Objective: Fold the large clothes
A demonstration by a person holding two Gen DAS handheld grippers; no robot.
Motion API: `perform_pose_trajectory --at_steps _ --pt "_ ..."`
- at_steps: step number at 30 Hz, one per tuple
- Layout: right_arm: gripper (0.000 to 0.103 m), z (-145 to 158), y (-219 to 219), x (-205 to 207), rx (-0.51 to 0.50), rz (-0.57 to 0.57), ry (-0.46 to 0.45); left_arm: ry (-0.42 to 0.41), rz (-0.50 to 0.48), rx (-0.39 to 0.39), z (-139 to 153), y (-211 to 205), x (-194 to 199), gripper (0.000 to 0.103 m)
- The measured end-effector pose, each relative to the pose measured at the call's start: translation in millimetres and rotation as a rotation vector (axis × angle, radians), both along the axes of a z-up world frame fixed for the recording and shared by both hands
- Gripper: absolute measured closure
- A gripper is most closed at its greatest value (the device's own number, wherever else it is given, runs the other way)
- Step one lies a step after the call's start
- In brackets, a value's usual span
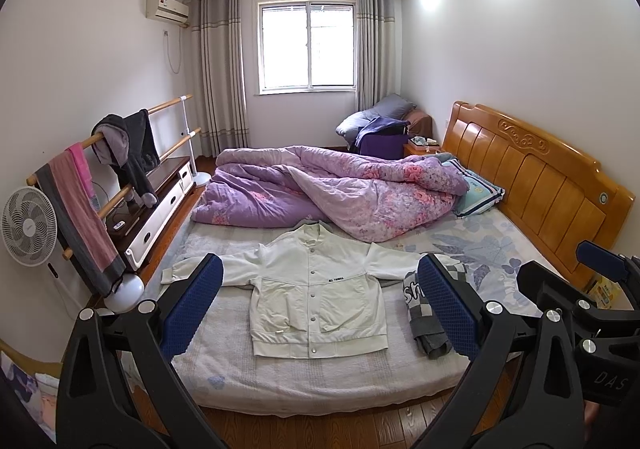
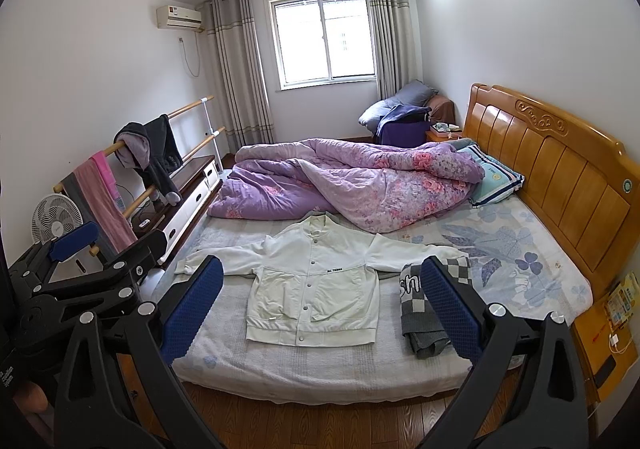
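A white snap-button jacket (image 1: 316, 297) lies flat on the bed, front up, sleeves spread sideways; it also shows in the right wrist view (image 2: 316, 289). A grey checkered garment (image 1: 424, 313) lies bunched by its right sleeve, also in the right wrist view (image 2: 420, 309). My left gripper (image 1: 320, 305) is open and empty, held off the foot of the bed, well back from the jacket. My right gripper (image 2: 320, 305) is open and empty at about the same distance. The right gripper shows at the right edge of the left wrist view (image 1: 592, 289).
A crumpled purple floral quilt (image 1: 328, 189) covers the far half of the bed (image 1: 280, 385). A wooden headboard (image 1: 540, 177) is on the right. A clothes rail with towels (image 1: 80, 209), a fan (image 1: 28, 225) and a low cabinet (image 1: 160, 205) stand on the left. Wooden floor (image 1: 320, 429) lies below.
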State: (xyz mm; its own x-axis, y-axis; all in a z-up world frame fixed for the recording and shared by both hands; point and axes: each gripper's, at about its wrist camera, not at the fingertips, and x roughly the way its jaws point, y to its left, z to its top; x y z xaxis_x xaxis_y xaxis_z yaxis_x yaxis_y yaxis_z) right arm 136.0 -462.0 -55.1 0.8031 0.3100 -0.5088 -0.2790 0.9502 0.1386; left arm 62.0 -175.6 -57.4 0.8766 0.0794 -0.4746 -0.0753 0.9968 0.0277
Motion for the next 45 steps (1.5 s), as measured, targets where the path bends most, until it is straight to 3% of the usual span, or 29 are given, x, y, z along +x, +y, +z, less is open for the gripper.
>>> perform_pose_trajectory --at_steps 45 --pt "0.008 0 5 5 0.006 -0.007 0.013 -0.006 0.001 0.002 -1 -2 10 0.005"
